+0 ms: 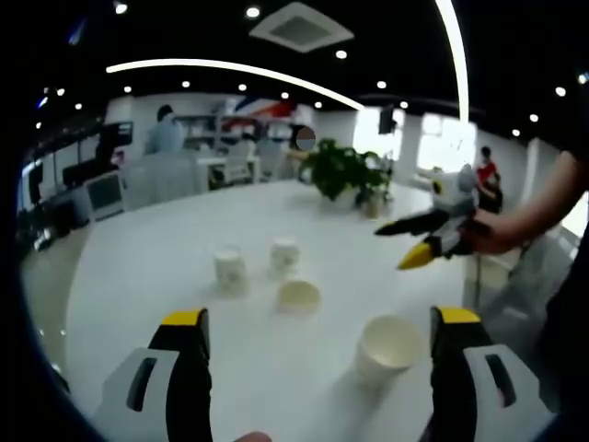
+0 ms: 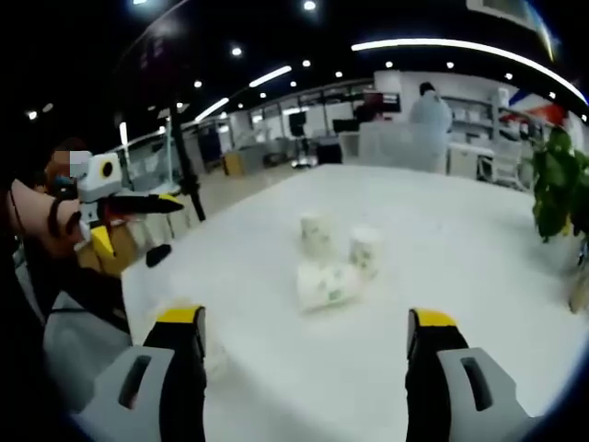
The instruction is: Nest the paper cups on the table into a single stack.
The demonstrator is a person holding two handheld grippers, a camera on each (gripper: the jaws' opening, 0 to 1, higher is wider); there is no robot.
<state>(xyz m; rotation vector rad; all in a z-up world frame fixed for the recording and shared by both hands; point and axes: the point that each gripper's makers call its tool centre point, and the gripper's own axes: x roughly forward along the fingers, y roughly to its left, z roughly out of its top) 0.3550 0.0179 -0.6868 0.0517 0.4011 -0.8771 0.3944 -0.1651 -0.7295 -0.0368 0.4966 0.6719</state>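
An open office with ceiling lights and a long white bench [image 1: 304, 221] fills the background in both views. On the bench stand four paper cups. In the left gripper view two upright cups [image 1: 230, 273] [image 1: 283, 257] stand side by side in the middle. A third cup [image 1: 299, 296] lies on its side just in front of them, with its mouth toward the camera. A fourth cup [image 1: 387, 347] lies tilted, nearer, close to the right finger. The left gripper [image 1: 320, 368] hangs over the near part of the bench; its fingers are wide apart and hold nothing. The right gripper [image 1: 426, 240] comes in from the right, held by a hand above the bench, with fingers parted and empty. A potted plant [image 1: 347, 171] stands at the far end. In the right gripper view the same cups sit ahead between the spread fingers of the right gripper [image 2: 306, 378].
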